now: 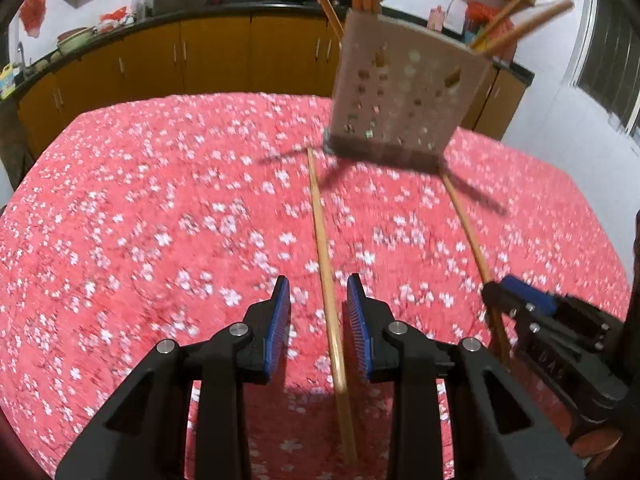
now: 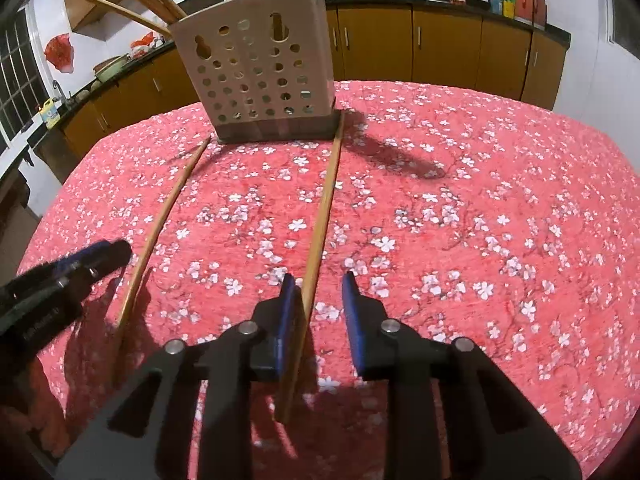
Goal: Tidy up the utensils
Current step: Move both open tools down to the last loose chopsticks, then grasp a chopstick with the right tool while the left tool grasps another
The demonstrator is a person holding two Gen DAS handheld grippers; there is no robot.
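On the worktop (image 2: 480, 200), covered with a red flowered cloth, two loose chopsticks lie side by side, well apart, both pointing to the perforated utensil holder (image 2: 260, 80) that already carries other chopsticks. The left tongs (image 1: 318, 284) are released around the left chopstick (image 1: 322, 240), their pads not touching it. The right tongs (image 2: 318, 282) are also not clenched: the right chopstick (image 2: 324, 208) lies against their left pad, and the right pad stays apart.
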